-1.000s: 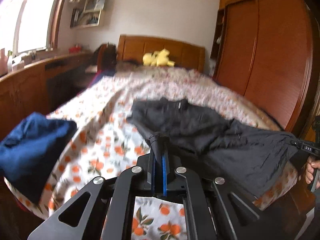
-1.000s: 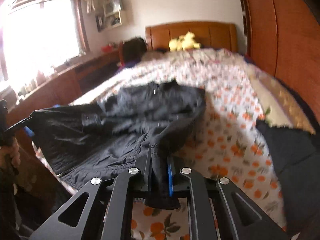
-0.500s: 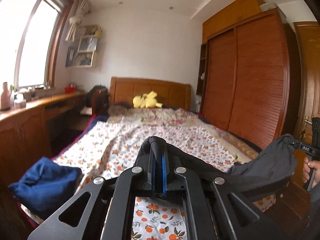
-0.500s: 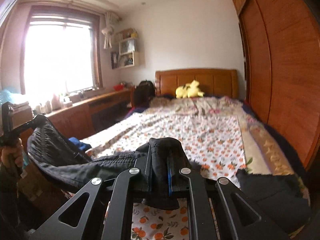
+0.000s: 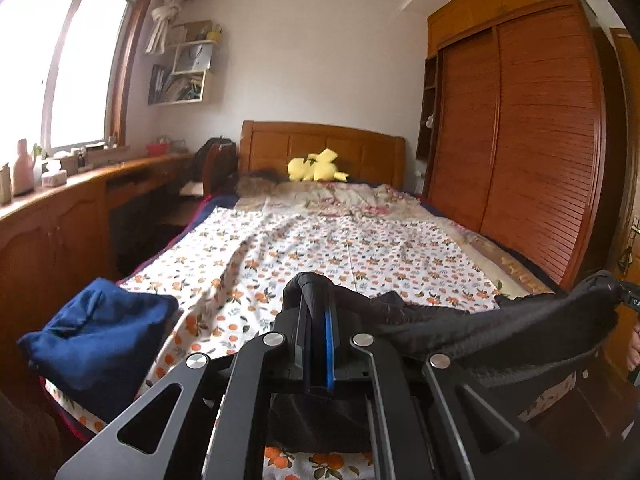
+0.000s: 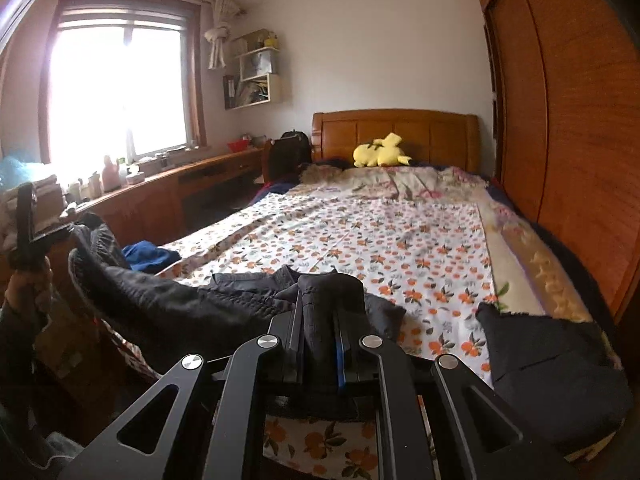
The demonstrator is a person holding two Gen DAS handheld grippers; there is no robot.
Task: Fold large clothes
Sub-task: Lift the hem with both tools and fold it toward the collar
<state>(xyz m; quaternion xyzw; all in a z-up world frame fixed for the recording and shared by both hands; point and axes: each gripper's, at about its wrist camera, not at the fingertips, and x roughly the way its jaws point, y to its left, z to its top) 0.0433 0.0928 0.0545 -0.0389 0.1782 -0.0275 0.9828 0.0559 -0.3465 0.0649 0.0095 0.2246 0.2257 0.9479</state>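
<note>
Left gripper (image 5: 316,312) and right gripper (image 6: 320,312), each clenched on an edge of the dark quilted fabric garment (image 6: 168,304), stretched toward nine o'clock above the orange-print bedsheet (image 6: 360,240), presumably for flattening.

Both tongs (image 5: 316,312) (image 6: 320,312) clamped, raised

Each gripper is matte black: the left gripper (image 5: 318,312) and right gripper (image 6: 320,316) have angular linkage arms with triangular cut-outs. Round silver screws (image 5: 273,339) mark the pivots. A blue strip (image 5: 329,346) lines one finger.
</note>
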